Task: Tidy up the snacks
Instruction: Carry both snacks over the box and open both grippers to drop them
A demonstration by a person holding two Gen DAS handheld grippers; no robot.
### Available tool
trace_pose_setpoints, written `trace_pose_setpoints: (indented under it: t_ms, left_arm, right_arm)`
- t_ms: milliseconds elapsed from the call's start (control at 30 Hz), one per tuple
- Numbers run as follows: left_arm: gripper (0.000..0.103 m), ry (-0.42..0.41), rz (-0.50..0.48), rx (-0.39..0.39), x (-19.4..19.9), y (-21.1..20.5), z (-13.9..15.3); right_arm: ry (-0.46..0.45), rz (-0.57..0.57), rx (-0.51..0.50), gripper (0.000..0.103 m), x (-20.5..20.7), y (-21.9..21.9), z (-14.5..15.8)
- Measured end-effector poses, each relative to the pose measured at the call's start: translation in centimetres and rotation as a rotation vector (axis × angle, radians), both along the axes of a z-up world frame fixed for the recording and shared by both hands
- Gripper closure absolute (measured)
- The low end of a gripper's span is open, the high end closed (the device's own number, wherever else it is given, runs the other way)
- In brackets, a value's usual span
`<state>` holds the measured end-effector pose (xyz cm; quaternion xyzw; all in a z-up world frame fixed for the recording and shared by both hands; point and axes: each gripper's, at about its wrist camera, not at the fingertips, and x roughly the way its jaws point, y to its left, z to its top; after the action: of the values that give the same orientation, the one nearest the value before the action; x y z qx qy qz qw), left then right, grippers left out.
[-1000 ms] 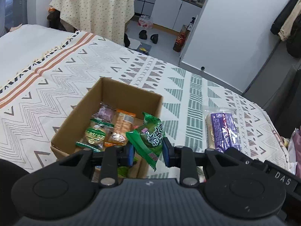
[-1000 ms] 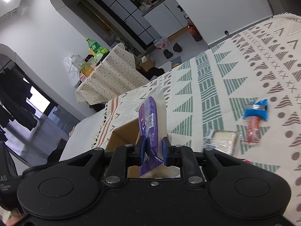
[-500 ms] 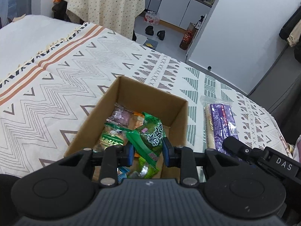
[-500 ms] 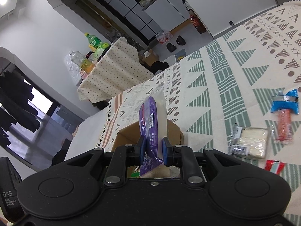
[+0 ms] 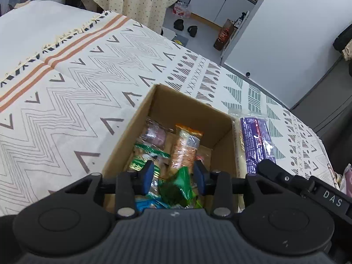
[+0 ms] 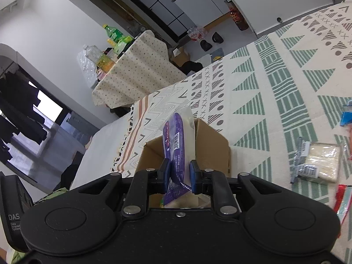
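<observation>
Left gripper (image 5: 173,175) hovering over the cardboard box (image 5: 140,118), jaws wide — right gripper (image 6: 179,176) clamping a purple snack pack (image 6: 176,140).

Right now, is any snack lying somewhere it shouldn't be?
Yes. A pale cracker pack, a blue-ended snack stick and a red-edged wrapper lie loose on the patterned blanket, outside the cardboard box. The purple snack pack isn't in yet either: the right gripper holds it above the box.

A lived-in home: patterned bedspread (image 5: 92,92), cloth-covered table (image 6: 134,72) with drink bottles (image 6: 114,36), kitchen cabinets (image 5: 217,2).
</observation>
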<state>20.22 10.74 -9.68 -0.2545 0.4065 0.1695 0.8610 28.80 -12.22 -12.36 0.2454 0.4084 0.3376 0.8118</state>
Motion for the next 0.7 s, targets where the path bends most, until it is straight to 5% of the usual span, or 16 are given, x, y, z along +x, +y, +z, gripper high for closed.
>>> trace_pose_setpoints:
  t_ms: [133,267,433,700]
  left_arm:
    - [0.054,0.004,0.022,0.007,-0.4,0.6,0.2]
    - [0.043,0.012,0.026,0.012,-0.7,0.5,0.5]
    - [0.026,0.008,0.025,0.041,-1.0,-0.4,1.1]
    - [0.017,-0.001,0.004,0.041,-1.2,-2.6,1.7]
  right_arm:
    - [-0.019,0.02,0.016,0.08,-0.4,0.8,0.5]
    - [-0.079,0.026,0.029,0.048,-1.0,0.6,1.6]
    - [-0.088,-0.028,-0.014,0.048,-1.3,-1.9,1.9]
    - [-0.089,-0.096,-0.063,0.041,-2.2,-6.0,2.3]
